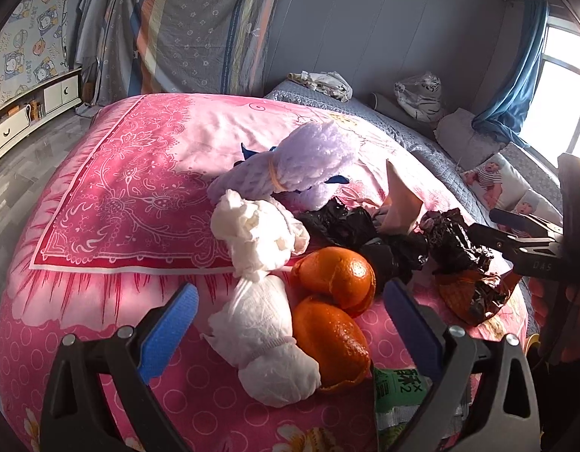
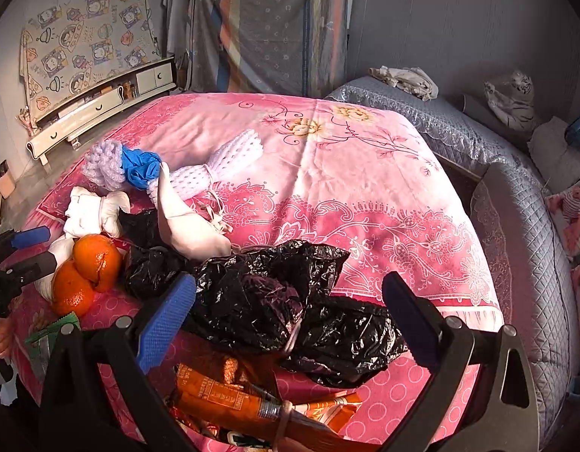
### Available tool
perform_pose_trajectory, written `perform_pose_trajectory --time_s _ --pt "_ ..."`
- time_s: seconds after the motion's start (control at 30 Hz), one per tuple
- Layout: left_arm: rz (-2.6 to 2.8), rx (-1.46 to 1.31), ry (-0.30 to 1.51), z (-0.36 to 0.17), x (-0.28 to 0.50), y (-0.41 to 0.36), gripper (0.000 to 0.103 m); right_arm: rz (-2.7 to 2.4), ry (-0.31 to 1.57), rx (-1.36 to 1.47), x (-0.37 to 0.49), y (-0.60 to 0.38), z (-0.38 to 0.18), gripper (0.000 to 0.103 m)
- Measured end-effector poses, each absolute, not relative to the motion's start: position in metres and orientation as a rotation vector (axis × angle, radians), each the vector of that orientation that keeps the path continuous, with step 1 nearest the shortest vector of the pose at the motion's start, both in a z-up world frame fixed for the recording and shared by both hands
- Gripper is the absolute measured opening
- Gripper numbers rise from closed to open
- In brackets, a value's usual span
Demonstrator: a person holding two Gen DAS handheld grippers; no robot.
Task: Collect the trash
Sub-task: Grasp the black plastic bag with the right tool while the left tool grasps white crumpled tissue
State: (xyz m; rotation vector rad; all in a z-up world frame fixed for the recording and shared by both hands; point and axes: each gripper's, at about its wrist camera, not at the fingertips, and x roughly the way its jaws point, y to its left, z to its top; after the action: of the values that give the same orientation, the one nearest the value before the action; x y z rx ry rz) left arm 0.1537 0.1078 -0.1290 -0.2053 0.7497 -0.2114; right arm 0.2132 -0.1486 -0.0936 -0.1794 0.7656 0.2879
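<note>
Trash lies on a pink bedspread (image 1: 113, 196). My left gripper (image 1: 290, 324) is open, its blue pads either side of crumpled white tissue (image 1: 263, 331) and two pieces of orange peel (image 1: 335, 275). A green wrapper (image 1: 399, 388) lies by its right finger. My right gripper (image 2: 290, 320) is open over a crumpled black plastic bag (image 2: 275, 293), with an orange snack wrapper (image 2: 229, 395) just below it. In the left wrist view the right gripper (image 1: 516, 226) shows at the right edge beside the black bag (image 1: 455, 241). A lilac foam net (image 2: 214, 169) with a blue glove (image 2: 139, 167) lies farther back.
A white pointed paper piece (image 2: 184, 222) sits between the bag and the net. A grey quilted bed (image 2: 516, 203) adjoins on the right with pillows and a plush tiger (image 2: 512, 101). A low white cabinet (image 2: 98, 109) and small bin (image 2: 3, 179) stand at the left.
</note>
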Motion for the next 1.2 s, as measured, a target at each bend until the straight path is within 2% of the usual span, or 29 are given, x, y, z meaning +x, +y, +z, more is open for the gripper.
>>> perform_pose_trajectory --time_s 0.23,0.3,0.37,0.5,0.53,0.6,0.67,0.7,0.8,0.9,1.0,1.13,1.2 --pt "-0.212 -0.177 0.744 -0.125 0.167 0.102 0.094 0.316 0.830 -0.129 0.228 -0.154 -0.109 0.095" --pt "-0.223 -0.154 0.751 -0.125 0.174 0.097 0.088 0.322 0.848 -0.108 0.231 -0.157 -0.114 0.095" --pt "-0.228 -0.161 0.783 -0.129 0.182 0.096 0.075 0.331 0.865 -0.081 0.233 -0.160 -0.117 0.093" --pt "-0.240 -0.194 0.799 -0.134 0.186 0.093 0.064 0.345 0.889 -0.057 0.235 -0.163 -0.122 0.079" --pt "-0.249 -0.182 0.799 -0.132 0.187 0.090 0.060 0.351 0.895 -0.048 0.236 -0.165 -0.123 0.077" --pt "-0.260 -0.159 0.791 -0.131 0.187 0.086 0.051 0.360 0.913 -0.033 0.237 -0.166 -0.126 0.067" --pt "-0.295 -0.152 0.792 -0.130 0.187 0.081 0.029 0.374 0.923 -0.010 0.239 -0.167 -0.127 0.056" --pt "-0.304 -0.146 0.793 -0.130 0.187 0.078 0.028 0.388 0.933 0.002 0.240 -0.168 -0.128 0.048" --pt "-0.298 -0.129 0.785 -0.131 0.186 0.075 0.027 0.406 0.951 0.018 0.241 -0.167 -0.129 0.036" --pt "-0.308 -0.153 0.784 -0.132 0.184 0.078 0.024 0.402 0.949 0.028 0.240 -0.168 -0.128 0.028" --pt "-0.310 -0.184 0.778 -0.133 0.182 0.084 0.019 0.405 0.940 0.047 0.239 -0.169 -0.126 0.022" --pt "-0.314 -0.243 0.763 -0.128 0.178 0.098 0.002 0.404 0.918 0.070 0.233 -0.172 -0.119 0.020" --pt "-0.303 -0.245 0.743 -0.124 0.173 0.102 0.002 0.400 0.893 0.075 0.229 -0.174 -0.112 0.019"
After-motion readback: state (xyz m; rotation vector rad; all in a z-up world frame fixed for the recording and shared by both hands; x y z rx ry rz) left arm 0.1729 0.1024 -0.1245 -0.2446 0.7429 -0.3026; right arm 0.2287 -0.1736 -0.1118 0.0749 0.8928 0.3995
